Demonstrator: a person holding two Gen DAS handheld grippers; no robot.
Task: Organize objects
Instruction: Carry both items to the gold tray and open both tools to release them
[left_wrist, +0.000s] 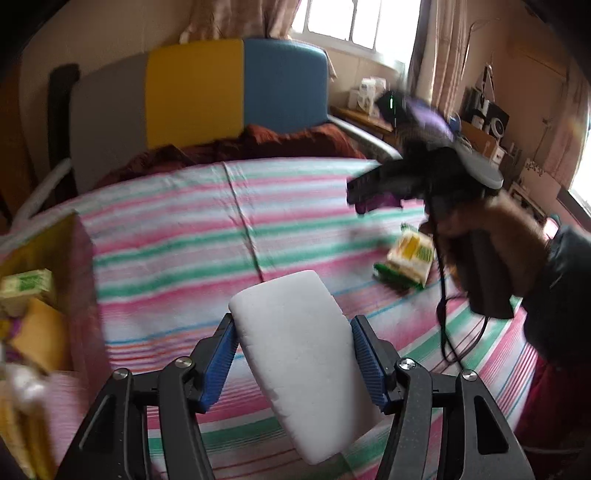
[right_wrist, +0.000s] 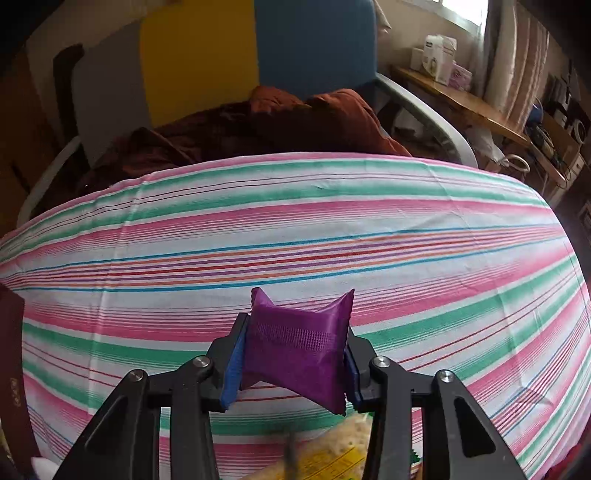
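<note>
the left gripper (left_wrist: 293, 363) pinches a white oblong pad (left_wrist: 301, 354) between its two blue-lined fingers, one pressed against each long side. the pad is tilted, its rounded far end sticking out past the fingertips and its near end running back between the black finger arms. under it lies a bed sheet (left_wrist: 177, 236) striped in pink, green and white. to the left of this gripper, at the edge of the view, stands an open cardboard box (left_wrist: 72, 258) with a green-and-cream packet (left_wrist: 26, 290) and other blurred yellow items inside. ahead and to the right, a yellow-and-green snack packet (left_wrist: 408, 260) lies on the sheet. above that packet, the right gripper (left_wrist: 364, 194) hangs in the air, blurred, with something purple at its tip and the person's hand (left_wrist: 484, 243) around its handle.

seen from its own camera, the right gripper (right_wrist: 293, 350) is closed on a small purple sachet (right_wrist: 297, 343), squeezed at its middle so the crimped corners flare out beyond the fingertips. beneath and just behind the fingers, a blurred yellow packet (right_wrist: 332, 458) shows at the bottom edge. the striped sheet (right_wrist: 369, 221) spreads ahead of this gripper. past its far edge sits a rumpled rust-red blanket (right_wrist: 295, 118), and behind that a headboard (right_wrist: 199, 55) with grey, yellow and blue panels.
</note>
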